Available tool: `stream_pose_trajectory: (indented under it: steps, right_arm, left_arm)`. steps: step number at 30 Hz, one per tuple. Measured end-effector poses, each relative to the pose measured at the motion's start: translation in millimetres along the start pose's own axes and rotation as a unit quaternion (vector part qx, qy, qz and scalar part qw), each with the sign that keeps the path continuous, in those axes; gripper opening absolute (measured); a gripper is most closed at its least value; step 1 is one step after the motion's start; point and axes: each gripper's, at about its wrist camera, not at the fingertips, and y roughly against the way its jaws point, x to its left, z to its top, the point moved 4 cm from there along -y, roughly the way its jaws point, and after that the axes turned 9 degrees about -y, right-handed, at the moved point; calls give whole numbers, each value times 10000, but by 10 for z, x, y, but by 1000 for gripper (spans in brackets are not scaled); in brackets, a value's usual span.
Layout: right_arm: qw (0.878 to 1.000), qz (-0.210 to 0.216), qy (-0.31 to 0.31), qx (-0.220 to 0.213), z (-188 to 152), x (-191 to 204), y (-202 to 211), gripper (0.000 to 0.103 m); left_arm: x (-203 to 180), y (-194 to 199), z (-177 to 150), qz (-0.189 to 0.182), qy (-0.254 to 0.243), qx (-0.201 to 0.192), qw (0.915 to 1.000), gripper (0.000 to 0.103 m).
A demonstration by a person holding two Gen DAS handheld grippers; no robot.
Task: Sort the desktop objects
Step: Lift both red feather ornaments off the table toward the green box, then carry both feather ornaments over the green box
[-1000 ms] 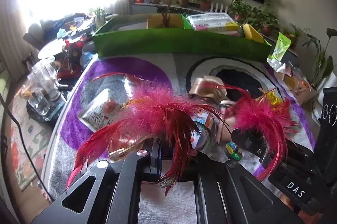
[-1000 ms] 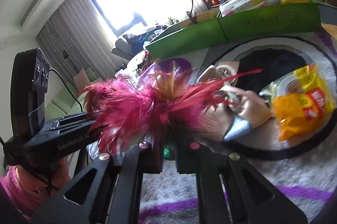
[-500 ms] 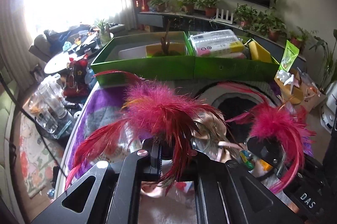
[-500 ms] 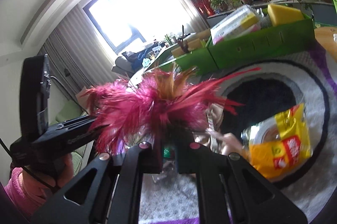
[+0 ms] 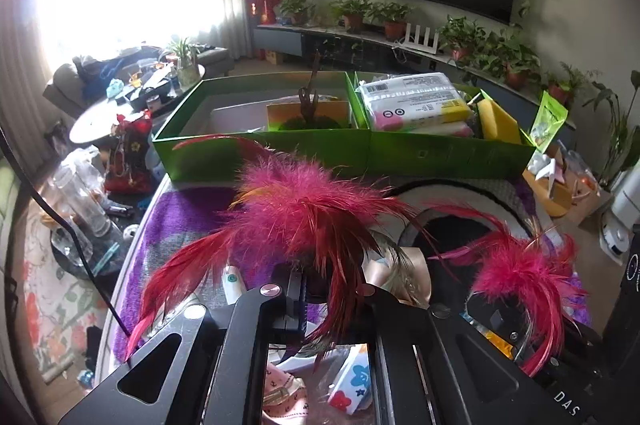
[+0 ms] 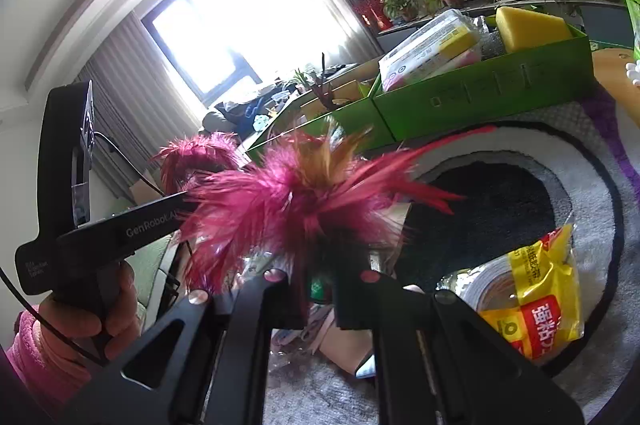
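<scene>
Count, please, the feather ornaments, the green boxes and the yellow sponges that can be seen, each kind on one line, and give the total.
Feather ornaments: 2, one in the left gripper at, one in the right gripper at.
Green boxes: 2, left box, right box.
Yellow sponges: 1.
Total: 5

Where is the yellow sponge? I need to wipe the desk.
The yellow sponge stands in the right compartment of the green box, at its right end, beside the white packet.
</scene>
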Motion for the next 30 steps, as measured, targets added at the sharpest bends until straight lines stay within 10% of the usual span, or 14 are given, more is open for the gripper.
stream_pose_trajectory:
  steps: [30]
  right_arm:
    - [9912,-993,572,664,710,661,-419,8]
  left_arm:
    - [740,-3,349,-1227,198,-554,9907,6]
